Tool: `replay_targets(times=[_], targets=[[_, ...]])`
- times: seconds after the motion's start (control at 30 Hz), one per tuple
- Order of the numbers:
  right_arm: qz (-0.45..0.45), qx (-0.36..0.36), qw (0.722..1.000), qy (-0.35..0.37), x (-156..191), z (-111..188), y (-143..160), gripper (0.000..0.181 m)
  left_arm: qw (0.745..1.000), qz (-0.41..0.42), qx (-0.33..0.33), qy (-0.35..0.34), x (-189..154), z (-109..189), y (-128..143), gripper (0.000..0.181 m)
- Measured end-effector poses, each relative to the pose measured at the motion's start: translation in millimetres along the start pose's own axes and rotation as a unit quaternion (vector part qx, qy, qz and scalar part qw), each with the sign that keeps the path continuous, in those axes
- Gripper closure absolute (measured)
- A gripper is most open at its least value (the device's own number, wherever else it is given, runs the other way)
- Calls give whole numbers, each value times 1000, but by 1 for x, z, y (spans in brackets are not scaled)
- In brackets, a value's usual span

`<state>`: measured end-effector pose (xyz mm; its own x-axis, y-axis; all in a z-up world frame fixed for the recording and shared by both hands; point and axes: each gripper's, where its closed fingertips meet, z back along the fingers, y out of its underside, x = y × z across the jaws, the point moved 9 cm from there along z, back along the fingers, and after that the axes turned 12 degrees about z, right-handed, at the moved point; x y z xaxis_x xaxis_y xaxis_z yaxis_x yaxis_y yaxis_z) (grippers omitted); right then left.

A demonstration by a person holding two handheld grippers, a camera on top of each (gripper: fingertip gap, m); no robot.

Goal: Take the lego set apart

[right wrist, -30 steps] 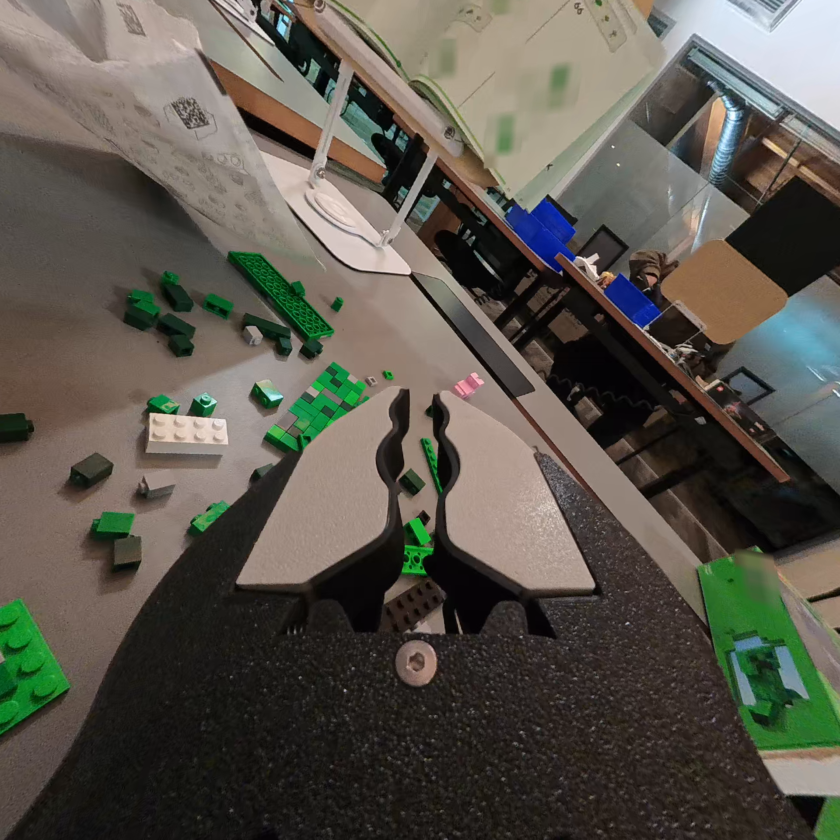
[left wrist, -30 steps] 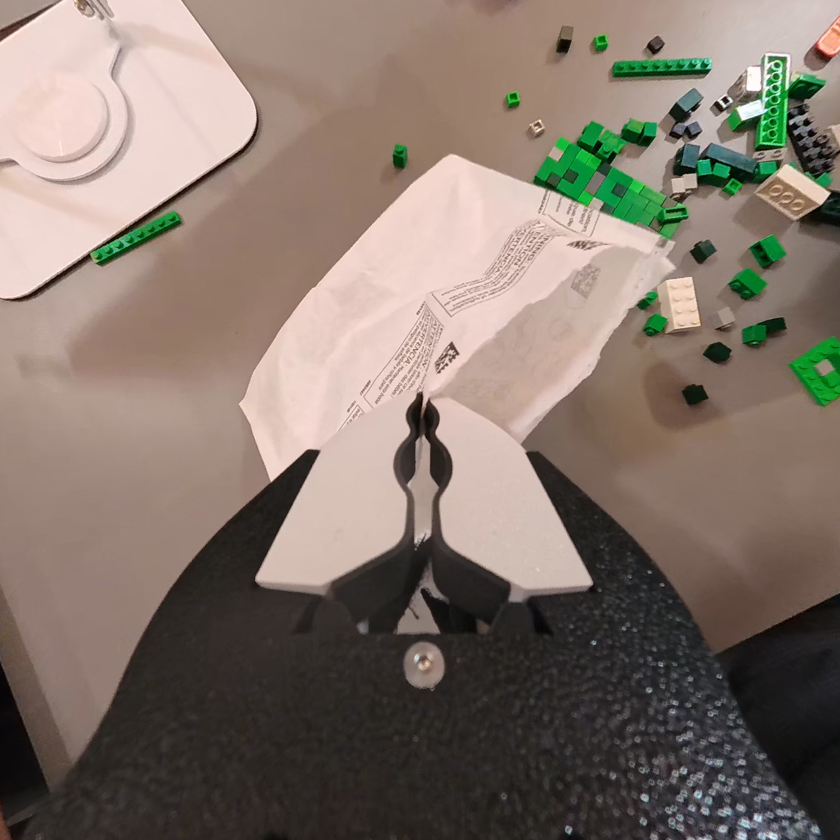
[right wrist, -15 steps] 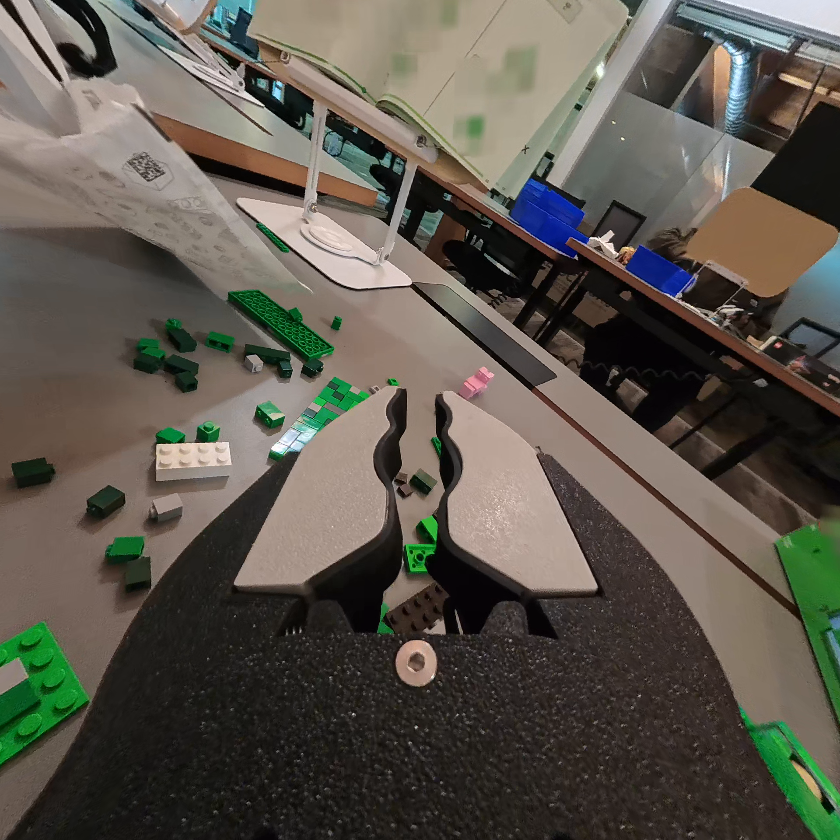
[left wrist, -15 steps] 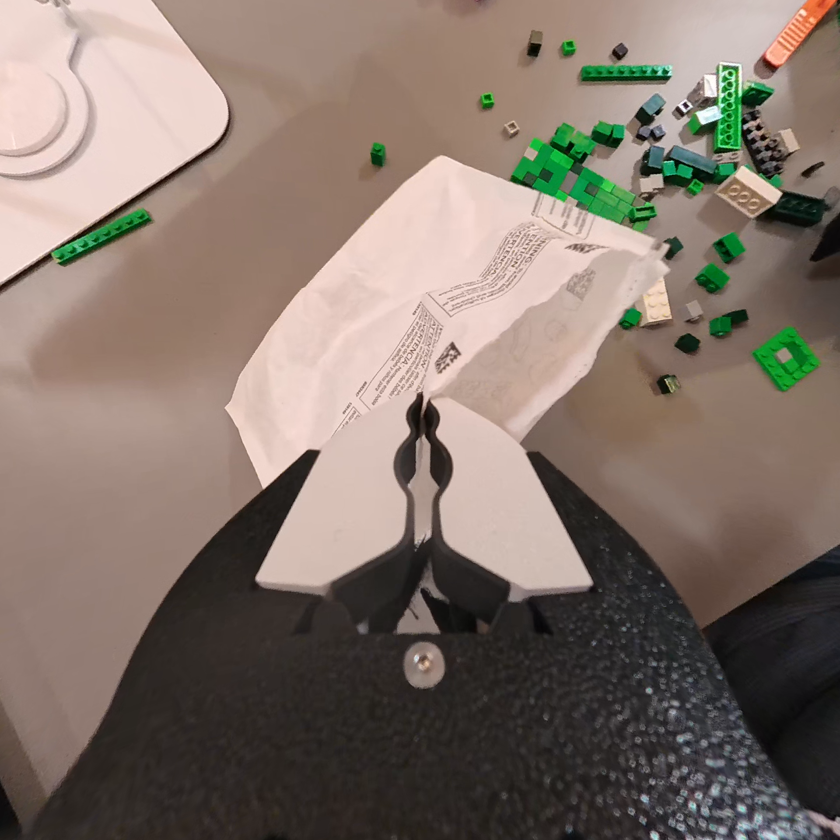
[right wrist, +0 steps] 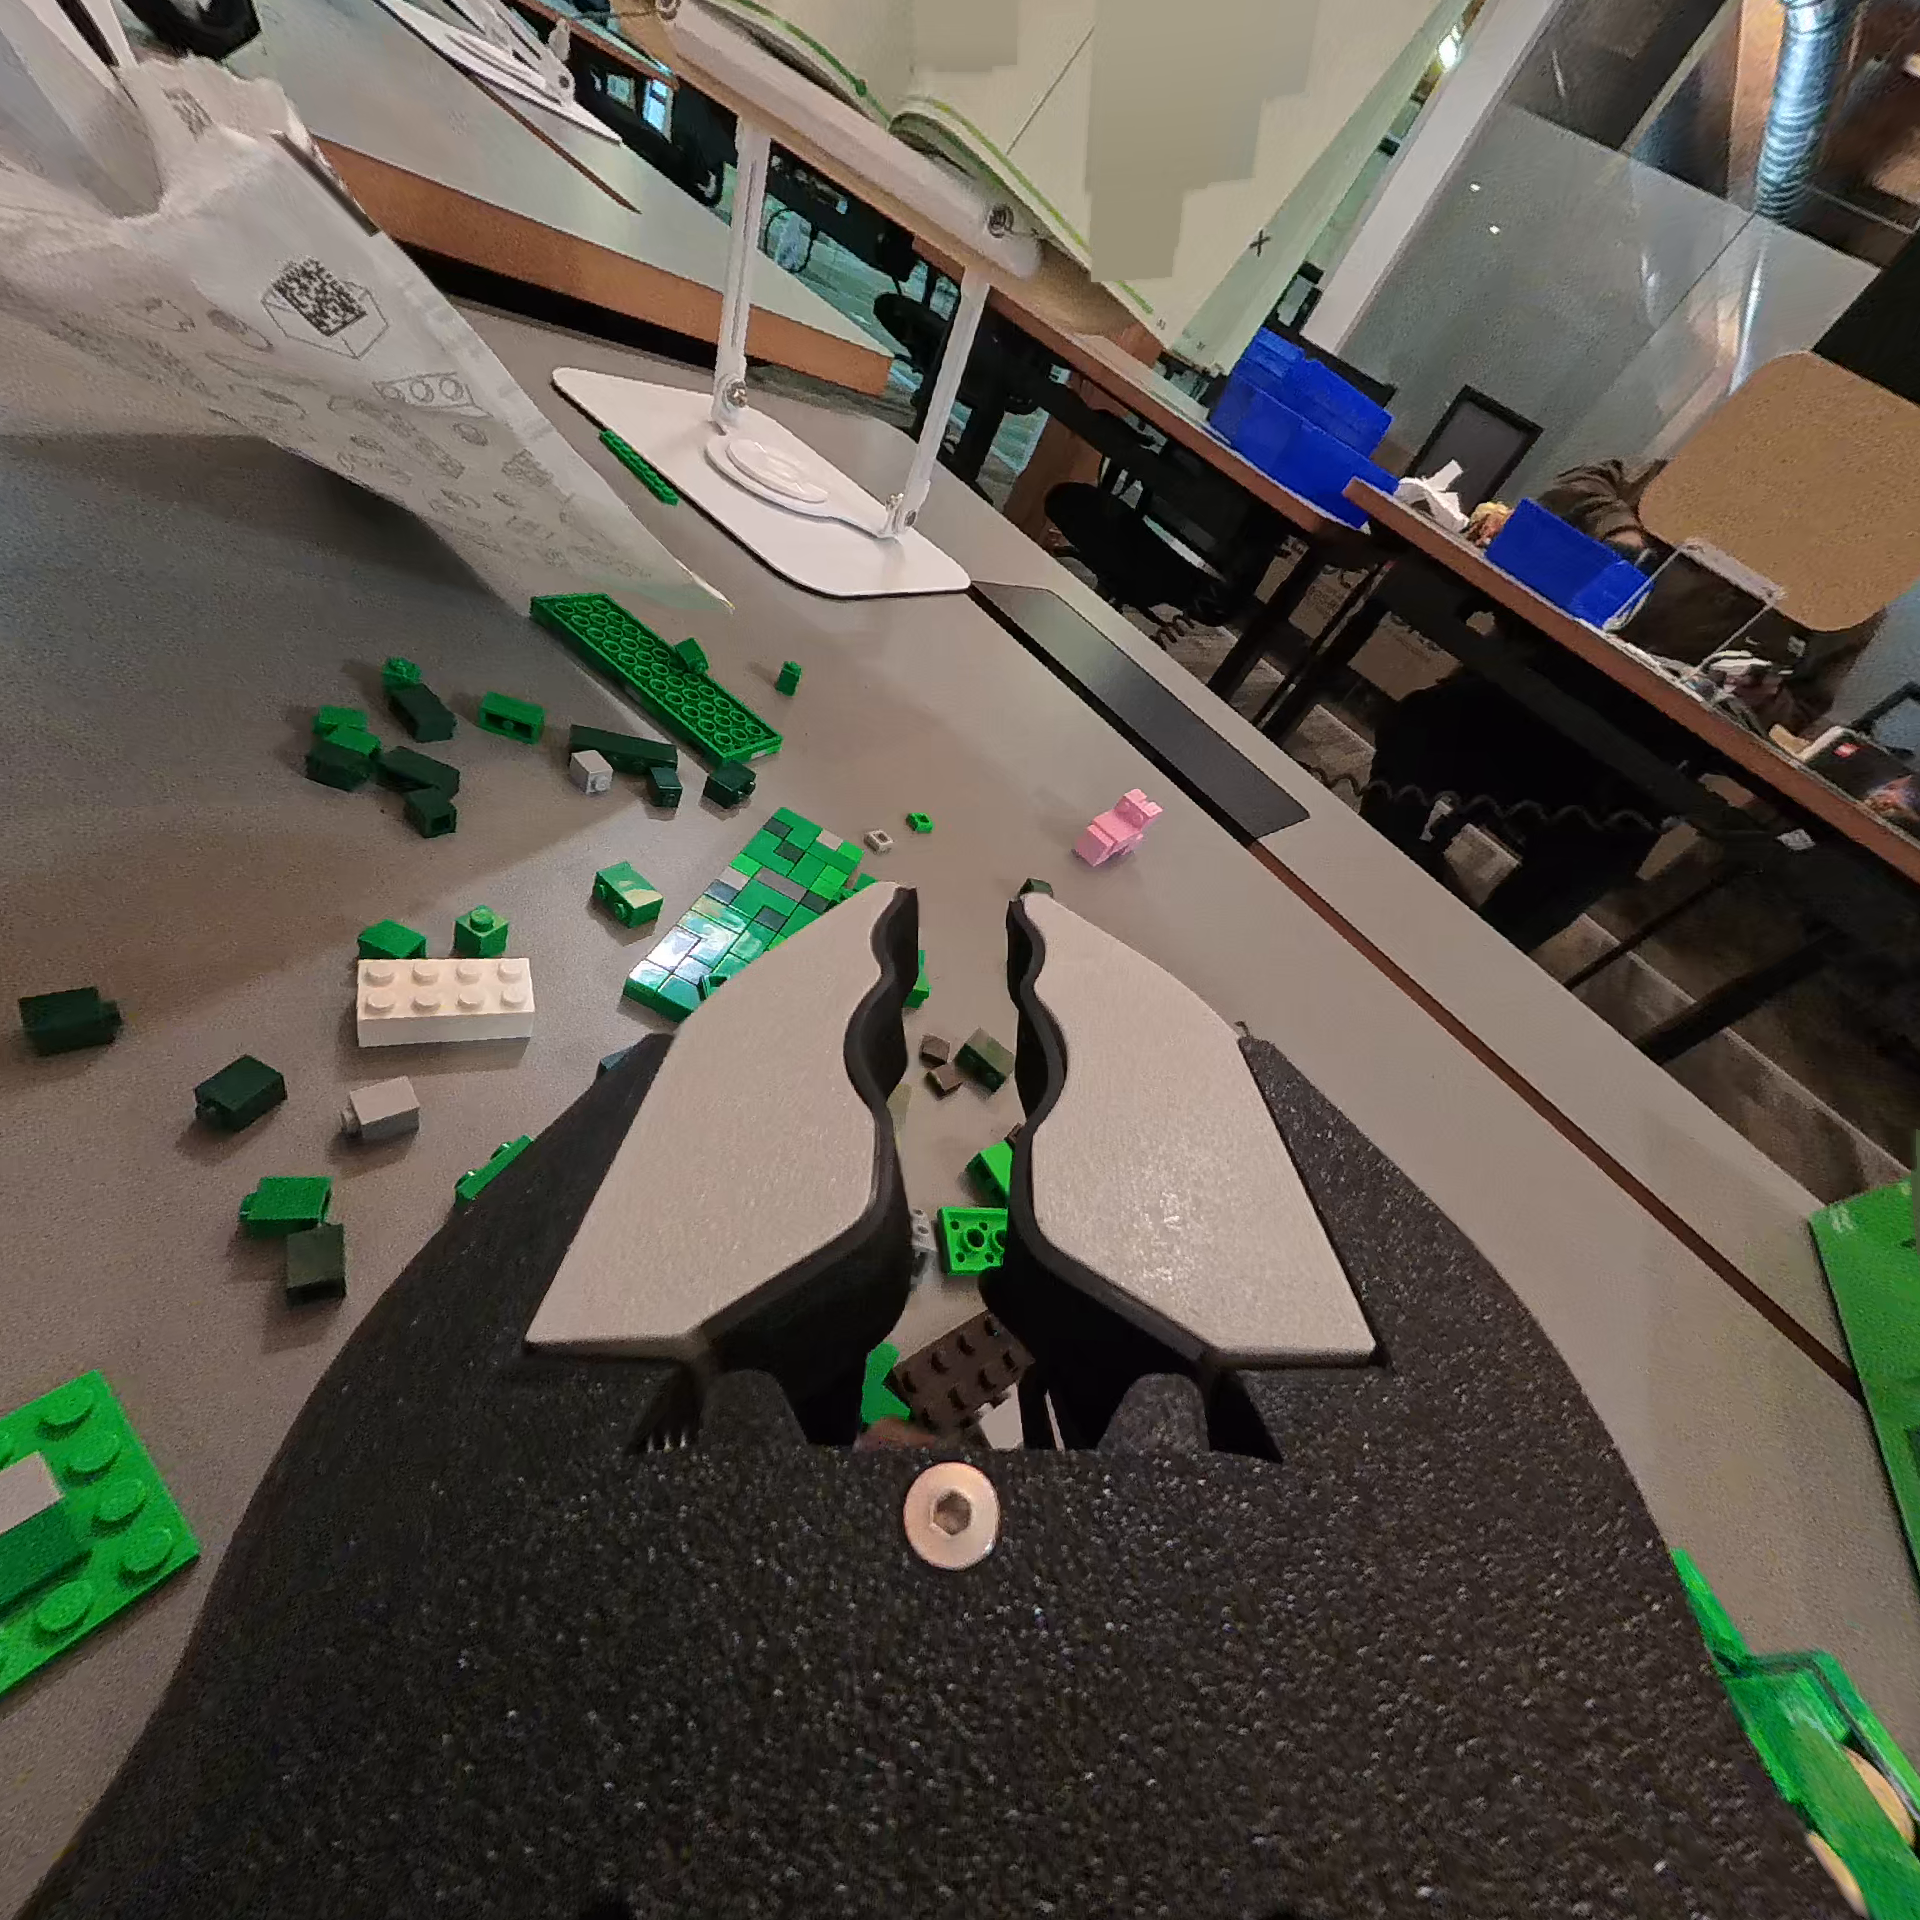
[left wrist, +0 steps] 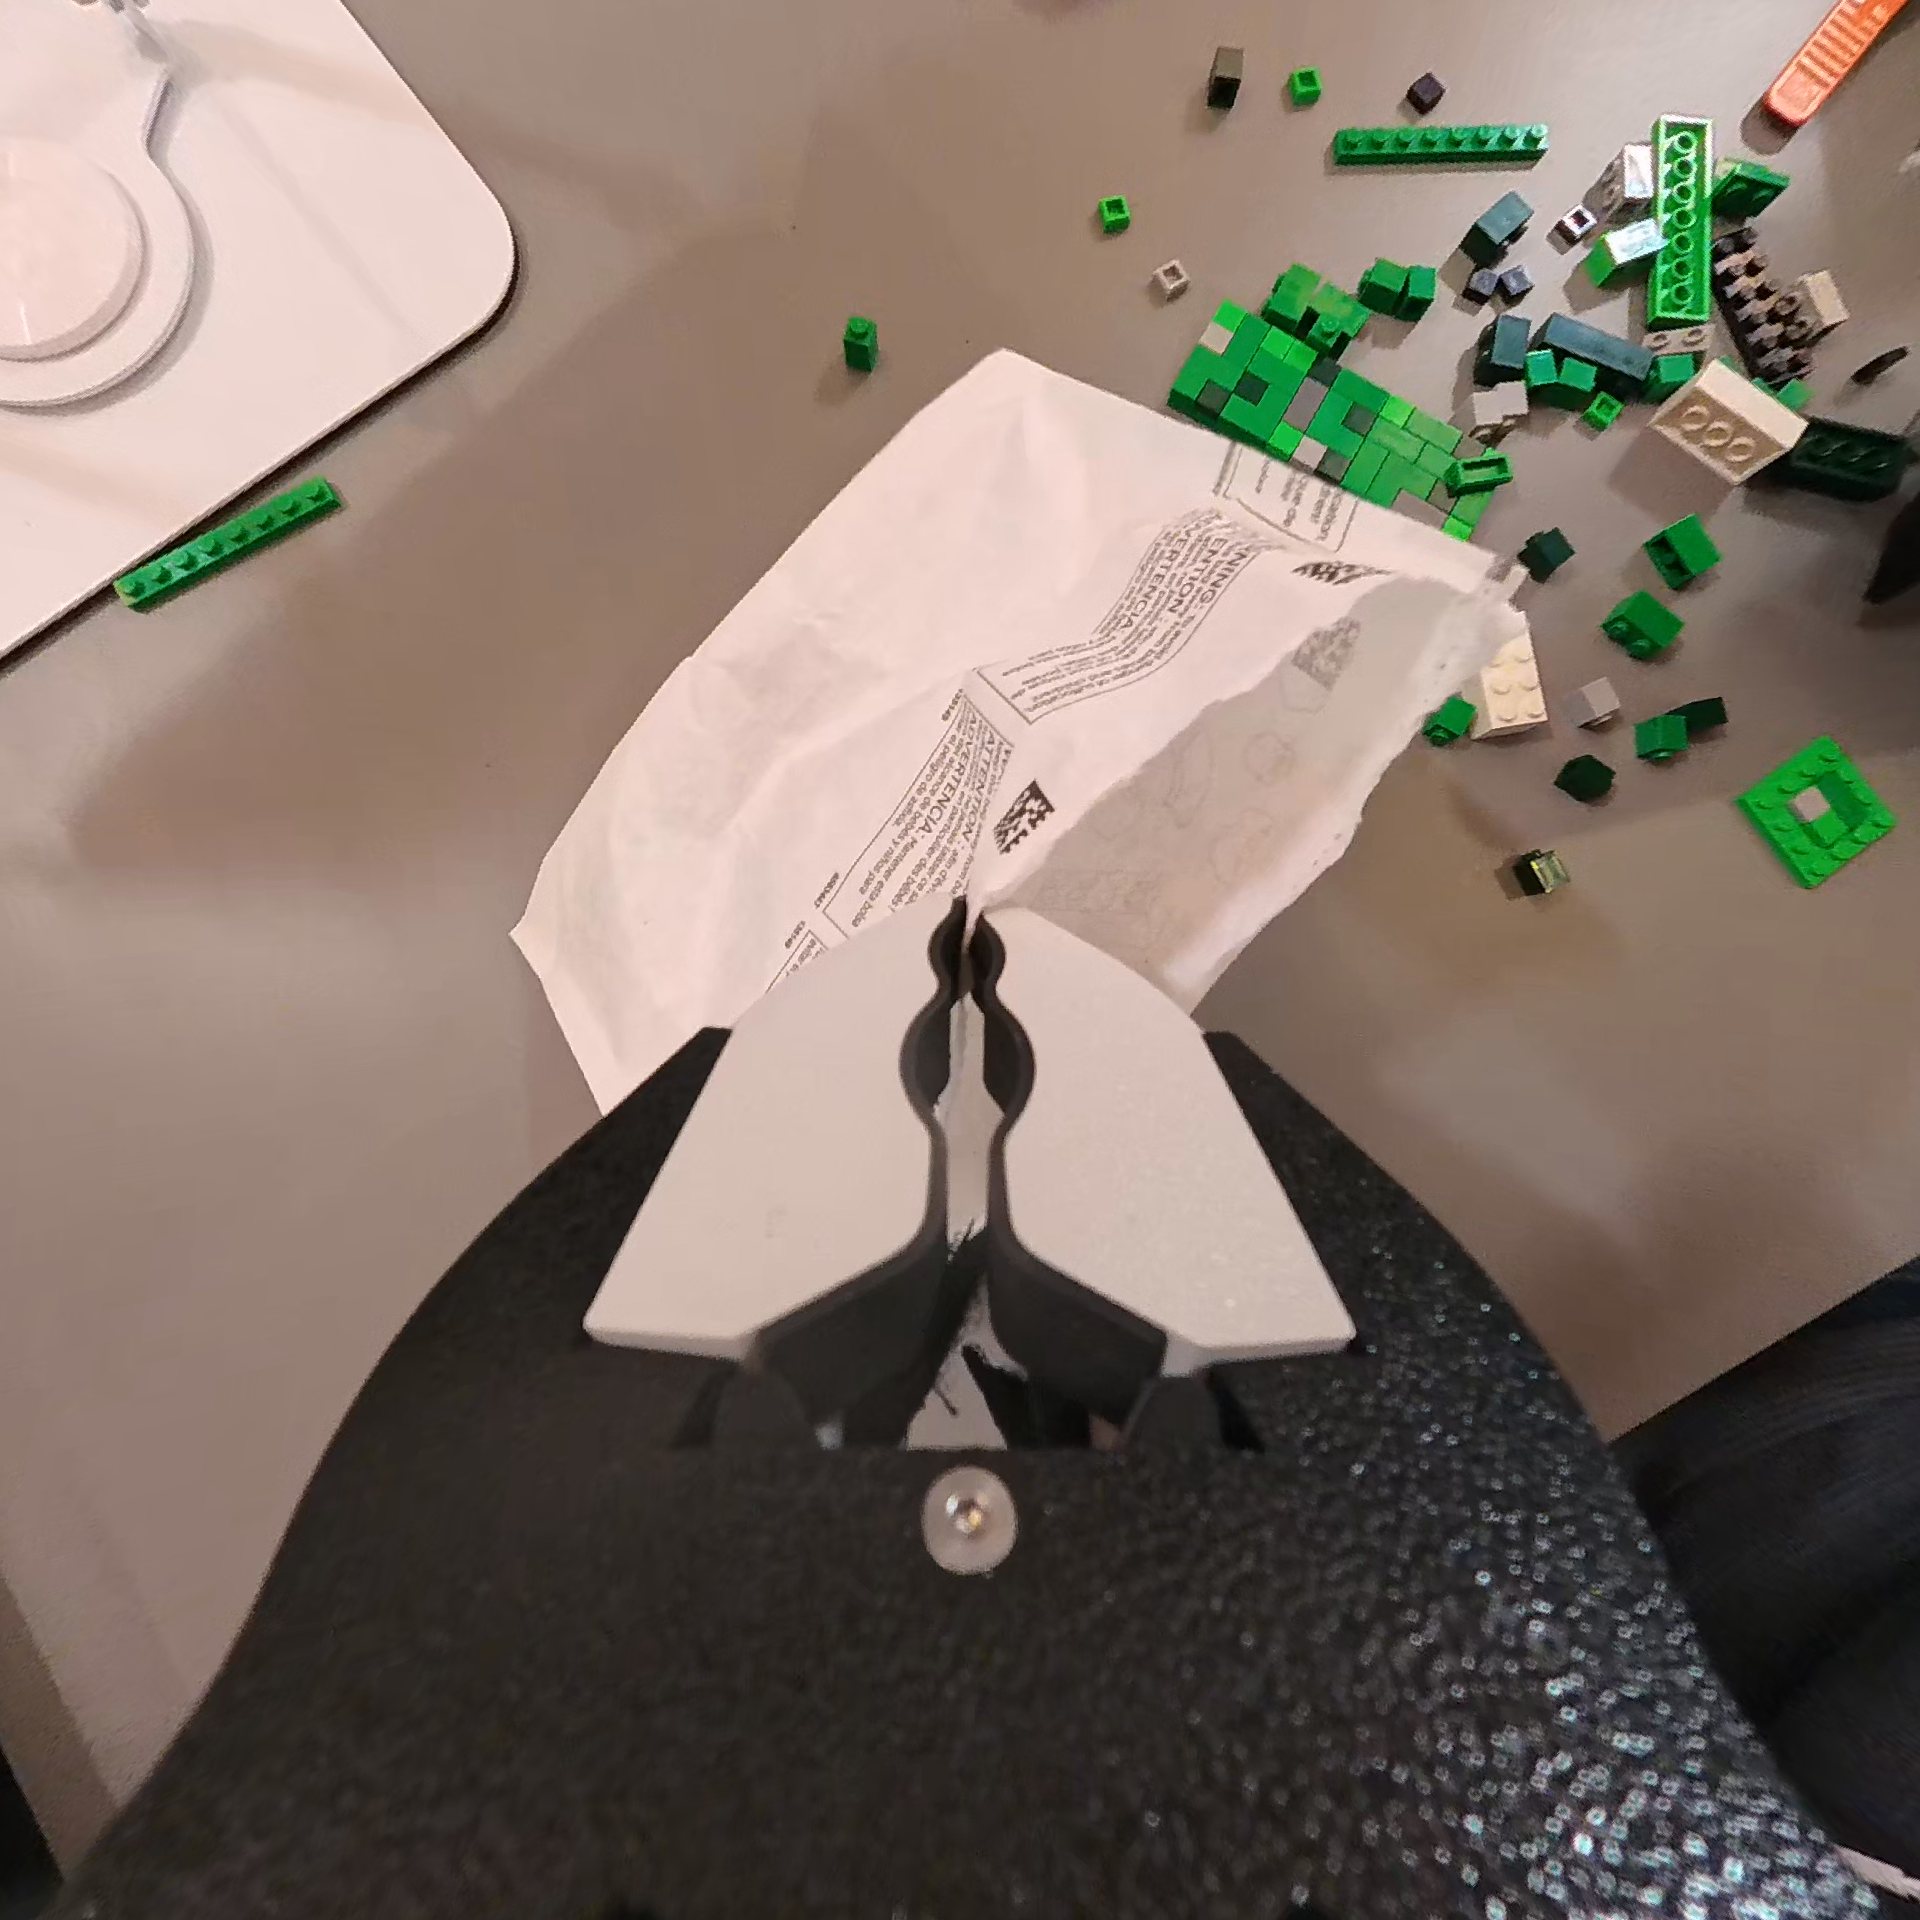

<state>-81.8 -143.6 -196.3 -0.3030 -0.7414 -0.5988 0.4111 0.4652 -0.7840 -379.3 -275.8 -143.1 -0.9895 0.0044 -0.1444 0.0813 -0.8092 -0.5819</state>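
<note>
In the right wrist view, the right gripper point(right wrist: 961, 904) shows a wider gap between its jaws than one second ago, with more tabletop point(right wrist: 1039, 727) visible between them. The view has tilted: the pink piece point(right wrist: 1117, 828) now sits above and right of the fingertips, and the white stand point(right wrist: 769, 488) lies higher in the frame. In the left wrist view, the brick pile point(left wrist: 1340, 405) shifted toward the upper right corner, then partly back; an orange tool point(left wrist: 1829, 57) has entered at top right.
</note>
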Motion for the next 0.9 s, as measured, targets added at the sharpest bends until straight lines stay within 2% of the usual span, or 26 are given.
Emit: replay_targets(times=[0.03, 0.13, 0.3, 0.5, 0.73, 0.9], targets=[[-3, 0, 1000, -3, 0, 0, 0, 165, 1000, 0, 0, 0, 0, 0, 0, 181], [-5, 6, 1000, -30, 0, -1, 3, 161, 1000, 1, 0, -2, 0, 0, 0, 181], [-4, 49, 989, -138, 4, -2, 12, 152, 1000, 1, 2, -2, 1, -1, 0, 181], [-47, 53, 969, -237, 5, 5, 16, 157, 1000, 2, 3, -2, 1, -2, 0, 181], [-43, 72, 952, -294, 10, 10, 24, 157, 1000, 4, 5, -4, 2, -3, 0, 181], [-67, 116, 931, -340, 10, 16, 31, 157, 1000, 5, 3, -2, 3, -3, 0, 181]])
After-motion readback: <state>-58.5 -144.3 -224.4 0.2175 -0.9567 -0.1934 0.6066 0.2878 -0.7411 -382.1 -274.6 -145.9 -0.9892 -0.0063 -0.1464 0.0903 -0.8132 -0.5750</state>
